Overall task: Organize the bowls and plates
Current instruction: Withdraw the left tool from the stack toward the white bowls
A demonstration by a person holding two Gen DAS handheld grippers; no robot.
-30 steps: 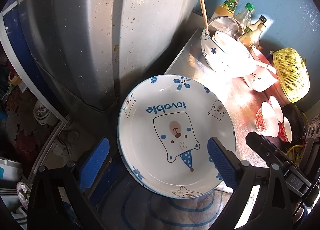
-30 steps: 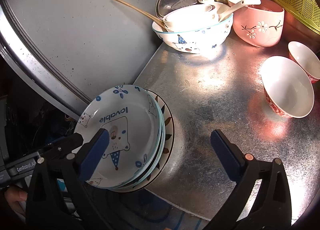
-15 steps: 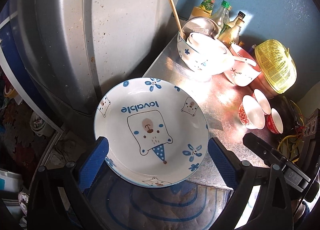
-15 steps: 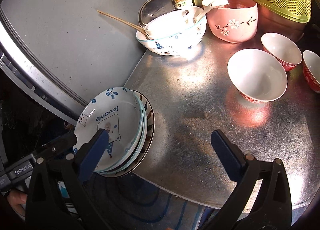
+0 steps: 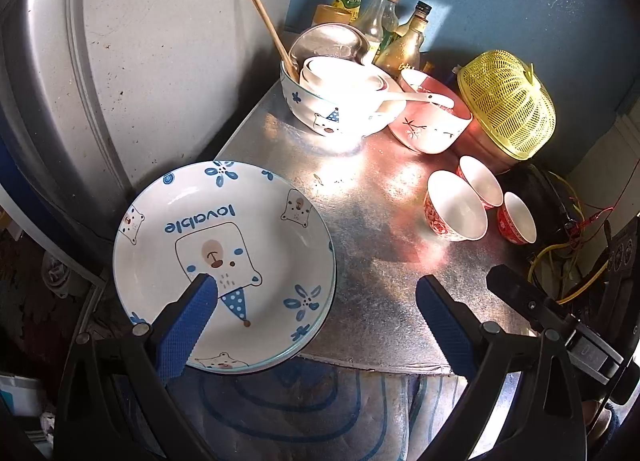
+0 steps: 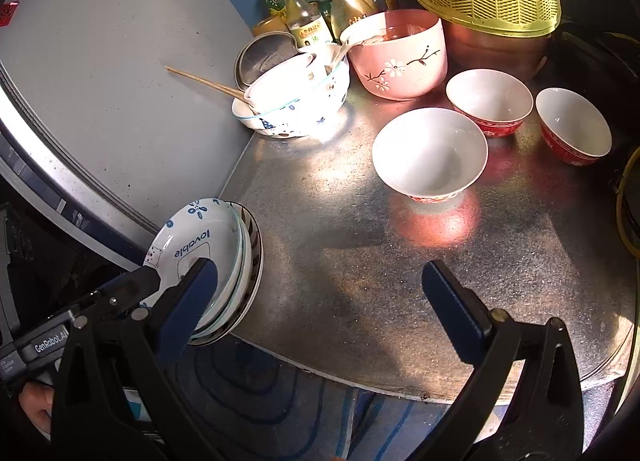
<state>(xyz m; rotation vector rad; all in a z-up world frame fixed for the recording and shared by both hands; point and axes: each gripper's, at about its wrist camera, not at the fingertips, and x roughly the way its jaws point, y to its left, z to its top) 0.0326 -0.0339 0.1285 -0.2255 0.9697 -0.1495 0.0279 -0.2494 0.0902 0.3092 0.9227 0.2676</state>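
Note:
A stack of plates point(image 5: 224, 237), topped by a white one with a blue bear and "lovable", sits on the front left corner of the metal table point(image 5: 380, 261) and overhangs its edge. My left gripper point(image 5: 316, 321) is open and holds nothing, its left finger point(image 5: 188, 325) over the plate's near side. In the right wrist view the plate stack point(image 6: 208, 237) lies left of my open right gripper point(image 6: 320, 301). Three red bowls stand apart on the right: one large point(image 6: 430, 153), two smaller point(image 6: 490, 99) point(image 6: 574, 123).
At the back, a blue-patterned bowl point(image 5: 332, 109) holds nested white bowls and chopsticks. Beside it are a pink bowl point(image 5: 432, 121) with a spoon, a yellow basket point(image 5: 508, 101) and bottles point(image 5: 376, 21). A grey fridge point(image 5: 140, 41) walls the left. Cables point(image 5: 568, 261) lie right.
Both grippers have pulled back and shifted right, so more of the table shows. The plate stack has stayed at the corner and now sits under the left finger instead of between the fingers.

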